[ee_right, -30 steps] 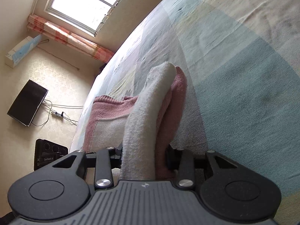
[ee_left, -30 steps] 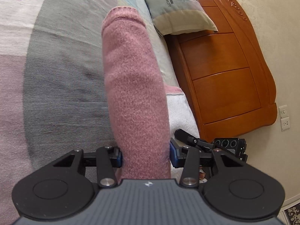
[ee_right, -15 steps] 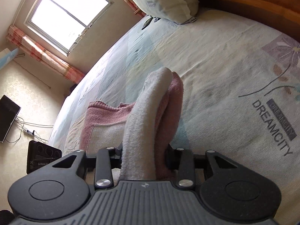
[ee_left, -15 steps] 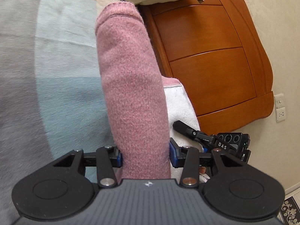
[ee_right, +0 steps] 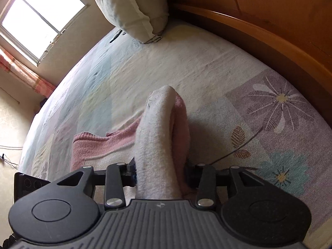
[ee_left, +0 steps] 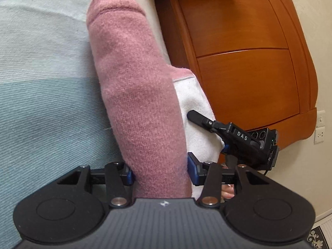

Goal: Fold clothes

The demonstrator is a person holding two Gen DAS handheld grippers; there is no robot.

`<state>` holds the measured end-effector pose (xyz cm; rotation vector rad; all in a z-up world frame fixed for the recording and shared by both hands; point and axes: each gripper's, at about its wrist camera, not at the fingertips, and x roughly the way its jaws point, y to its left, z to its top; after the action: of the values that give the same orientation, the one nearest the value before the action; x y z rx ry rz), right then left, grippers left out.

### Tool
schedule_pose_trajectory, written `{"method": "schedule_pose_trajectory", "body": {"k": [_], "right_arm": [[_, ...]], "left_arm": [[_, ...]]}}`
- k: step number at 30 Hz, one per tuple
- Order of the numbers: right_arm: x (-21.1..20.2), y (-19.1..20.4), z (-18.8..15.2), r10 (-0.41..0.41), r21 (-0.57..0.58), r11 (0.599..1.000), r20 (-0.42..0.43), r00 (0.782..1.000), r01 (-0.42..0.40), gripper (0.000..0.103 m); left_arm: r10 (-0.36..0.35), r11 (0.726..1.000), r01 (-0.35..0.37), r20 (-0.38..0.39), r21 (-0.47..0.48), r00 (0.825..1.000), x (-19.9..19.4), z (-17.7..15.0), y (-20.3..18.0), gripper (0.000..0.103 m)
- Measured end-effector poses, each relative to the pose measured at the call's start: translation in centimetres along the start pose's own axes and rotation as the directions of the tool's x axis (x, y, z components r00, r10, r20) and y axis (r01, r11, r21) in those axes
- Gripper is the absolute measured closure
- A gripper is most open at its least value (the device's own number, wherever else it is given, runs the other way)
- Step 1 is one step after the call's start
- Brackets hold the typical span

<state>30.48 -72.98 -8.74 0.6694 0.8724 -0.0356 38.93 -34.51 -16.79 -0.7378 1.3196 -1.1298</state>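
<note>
left tool (ee_left: 159,171): jaws just widening, apparently gripping fabric | right tool (ee_right: 160,172): same

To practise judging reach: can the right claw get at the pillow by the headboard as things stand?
Probably not yet. The bedspread between lies bare, but the right claw, its jaws just opening, has the folded sweater between them, and the pillow sits well up the bed.

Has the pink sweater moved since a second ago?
Yes. Held by the left gripper, the pink sweater has travelled toward the wooden headboard, which now fills more of the left wrist view.
</note>
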Motion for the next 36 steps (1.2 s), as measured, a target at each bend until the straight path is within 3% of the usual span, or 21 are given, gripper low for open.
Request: {"method": "schedule_pose_trajectory", "body": {"k": [1,3,5,8,10,12,14,15,17,19,22,24,26,28,30,31,33,36], "right_arm": [[0.1,-0.5,-0.1,-0.024,0.015,1.0,0.006,1.0,0.023,0.047],[-0.5,-0.9,-0.6,-0.053,0.02,0.998,0.041,0.998,0.052,0.046],[-2.0,-0.3,-0.8,-0.107,-0.001,0.994,0.108,0.988,0.107,0.044],[-4.7,2.5,-1.5,-0.15,-0.099,0.979,0.227,0.962,0.176,0.038],[-5.9,4.8,-2.6,-0.123,-0.195,0.964,0.275,0.954,0.181,0.03],[-6.1,6.7,-4.5,-0.073,-0.297,0.942,0.278,0.958,0.158,0.028],[-5.0,7.0,-6.1,-0.096,-0.355,0.915,0.264,0.96,0.19,0.028],[-4.1,6.3,-6.5,-0.147,-0.349,0.908,0.257,0.955,0.233,0.028],[-2.2,4.2,-7.1,-0.238,-0.316,0.897,0.243,0.94,0.309,0.027],[-1.5,3.4,-7.6,-0.283,-0.322,0.876,0.259,0.924,0.359,0.026],[-3.0,5.2,-7.5,-0.285,-0.327,0.87,0.281,0.917,0.37,0.027],[-4.4,7.4,-8.1,-0.25,-0.372,0.853,0.324,0.913,0.365,0.026],[-4.5,9.2,-9.2,-0.193,-0.441,0.836,0.32,0.928,0.326,0.021],[-3.4,10.4,-10.2,-0.183,-0.482,0.82,0.289,0.94,0.308,0.017],[-1.3,10.6,-11.3,-0.172,-0.496,0.829,0.217,0.961,0.26,0.017],[0.1,10.7,-11.9,-0.177,-0.498,0.833,0.175,0.969,0.242,0.017],[1.1,11.5,-12.9,-0.184,-0.504,0.826,0.183,0.966,0.252,0.008],[0.2,13.2,-12.1,-0.191,-0.526,0.804,0.213,0.958,0.277,0.01]], "left_arm": [[0.014,1.0,-0.014,-0.008,0.013,1.0,-0.8,-0.2,0.0,0.054],[0.076,0.993,-0.077,0.007,0.088,0.997,-2.5,-0.3,-1.2,0.043],[0.168,0.963,-0.176,0.056,0.205,0.984,-3.9,0.4,-3.6,0.032],[0.297,0.878,-0.33,0.146,0.348,0.944,-6.4,-0.7,-6.0,0.024],[0.371,0.809,-0.422,0.202,0.409,0.906,-7.9,-1.5,-6.6,0.023],[0.416,0.767,-0.474,0.228,0.432,0.88,-8.5,-1.8,-7.0,0.023],[0.437,0.751,-0.497,0.237,0.435,0.868,-8.8,-2.2,-7.0,0.023],[0.445,0.747,-0.505,0.239,0.433,0.863,-9.1,-2.8,-6.7,0.023],[0.463,0.741,-0.521,0.241,0.423,0.853,-9.1,-3.5,-6.0,0.023],[0.493,0.713,-0.557,0.26,0.425,0.83,-9.0,-3.7,-5.7,0.023],[0.524,0.668,-0.599,0.292,0.442,0.8,-9.6,-4.6,-5.8,0.023],[0.526,0.657,-0.604,0.299,0.452,0.796,-10.0,-5.1,-5.7,0.021],[0.521,0.664,-0.598,0.296,0.449,0.8,-10.4,-5.5,-5.6,0.017],[0.515,0.673,-0.592,0.293,0.443,0.805,-10.7,-5.8,-5.4,0.017],[0.516,0.673,-0.595,0.296,0.439,0.803,-10.9,-5.9,-5.4,0.017],[0.519,0.668,-0.599,0.3,0.441,0.8,-11.1,-6.0,-5.5,0.017],[0.526,0.654,-0.61,0.311,0.447,0.791,-11.5,-6.2,-5.7,0.017],[0.538,0.62,-0.635,0.339,0.461,0.772,-12.2,-6.7,-5.8,0.016]]}}
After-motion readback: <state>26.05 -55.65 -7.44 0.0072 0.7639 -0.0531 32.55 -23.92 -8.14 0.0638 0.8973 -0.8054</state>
